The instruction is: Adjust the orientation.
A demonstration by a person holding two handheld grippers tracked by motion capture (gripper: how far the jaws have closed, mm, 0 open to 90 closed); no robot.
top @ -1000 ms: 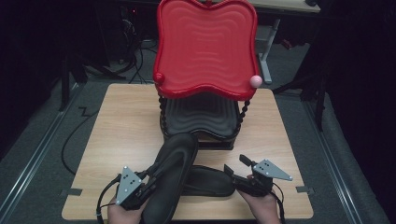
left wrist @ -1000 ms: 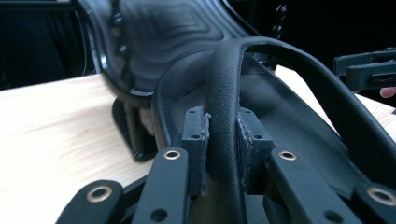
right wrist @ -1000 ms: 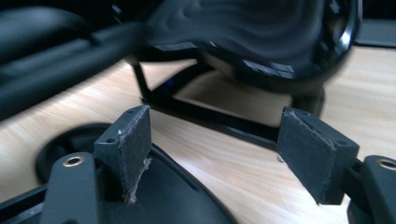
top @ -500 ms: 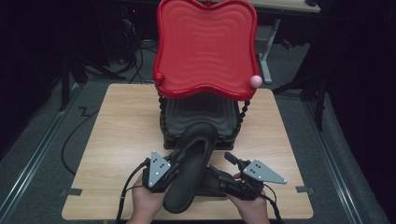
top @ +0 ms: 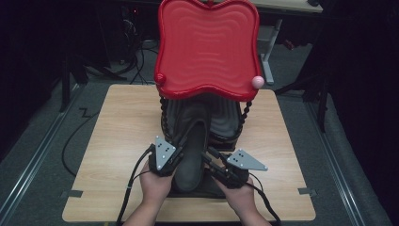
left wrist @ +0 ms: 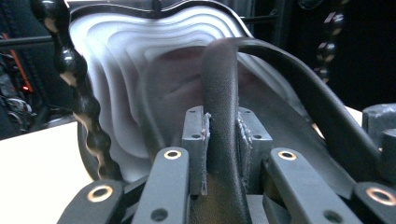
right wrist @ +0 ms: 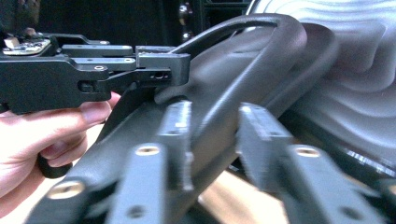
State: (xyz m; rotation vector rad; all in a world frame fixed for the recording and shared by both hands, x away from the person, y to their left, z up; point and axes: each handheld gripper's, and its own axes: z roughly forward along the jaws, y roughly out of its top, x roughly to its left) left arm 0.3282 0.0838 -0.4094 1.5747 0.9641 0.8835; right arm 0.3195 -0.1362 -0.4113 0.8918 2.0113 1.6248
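A: Item one, the bench [top: 117,141]?
B: Light wood top, centre of the high view, dark floor around it. A tape tab at its lower left edge and another at its lower right edge.

A: Item two, the rack?
B: A red wavy tray [top: 207,47] on top, upper centre of the frame, with a pink ball [top: 257,81] at its lower right corner. Black beaded posts [top: 163,117] carry it. Beneath it sits a dark ribbed tray [top: 226,117], also seen at the upper middle of the left gripper view [left wrist: 140,93].

A: Item three, the shoe?
B: A black slip-on shoe [top: 193,150], lower centre of the high view, lying lengthwise with its far end at the dark tray and its near end between the two hands. Whether it touches the tray I cannot tell.

A: Item four, the left gripper [top: 170,160]?
B: Lower centre-left, held in the left hand [top: 155,186], grey plate on top. In the left gripper view the fingers [left wrist: 196,140] are clenched on the shoe's rim [left wrist: 219,116], which stands upright between them.

A: Item five, the right gripper [top: 214,162]?
B: Lower centre-right, in the right hand [top: 240,193]. In the right gripper view, blurred, its fingers [right wrist: 177,135] stand either side of the shoe's edge [right wrist: 210,121]; the left one touches it, a gap shows at the right one, so I cannot tell whether they grasp it. The left gripper [right wrist: 159,70] and hand [right wrist: 42,140] show at the left of that frame.
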